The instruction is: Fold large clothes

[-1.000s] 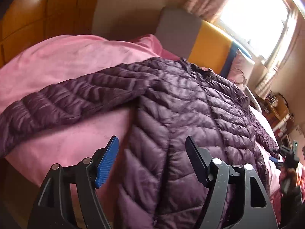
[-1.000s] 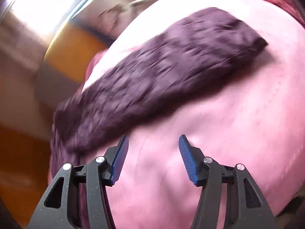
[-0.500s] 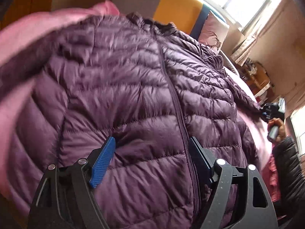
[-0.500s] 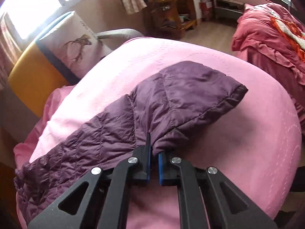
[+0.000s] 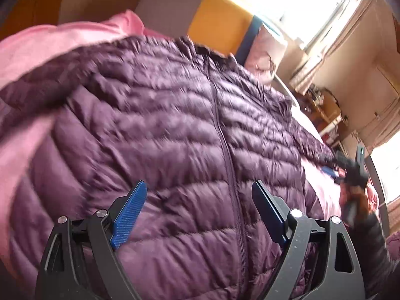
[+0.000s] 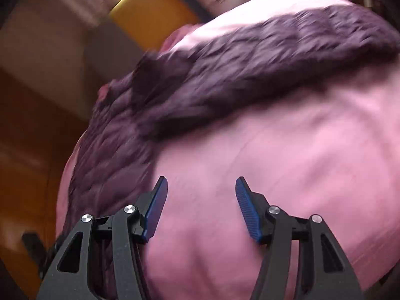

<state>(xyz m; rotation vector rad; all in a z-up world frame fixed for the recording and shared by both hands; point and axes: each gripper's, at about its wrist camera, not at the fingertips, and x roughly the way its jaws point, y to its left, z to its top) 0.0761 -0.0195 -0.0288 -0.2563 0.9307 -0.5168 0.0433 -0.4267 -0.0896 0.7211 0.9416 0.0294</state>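
Here the left gripper [image 5: 198, 210] hangs low over the front of the purple puffer jacket [image 5: 175, 137], tipped forward, its 2 blue-padded fingers [image 5: 130, 212] spread wide with nothing between them. The jacket's zipper line [image 5: 225, 150] runs up from just inside the right-hand finger toward the collar. The jacket lies front-up, spread across the pink bedspread [image 5: 50, 42], and fills most of this view; the picture is smeared, so fine detail of the quilting is hard to read. Beyond the collar stands a headboard [image 5: 217, 22] in grey and yellow panels, with a patterned pillow [image 5: 267, 50] beside it and a bright window [image 5: 300, 2] farther back.

At the jacket's far right edge, the right gripper [image 5: 350, 172] appears small and blurred in the left wrist view, so its pose cannot be judged there.

In the right wrist view, the right gripper [image 6: 198, 207] is angled down over bare pink bedspread [image 6: 275, 162], its 2 fingers likewise held well apart and gripping nothing. The jacket [image 6: 225, 80] lies beyond and to the left of it, 1 sleeve [image 6: 312, 37] stretched out to the right across the bedspread. Past the jacket sits the yellow headboard panel [image 6: 150, 17].
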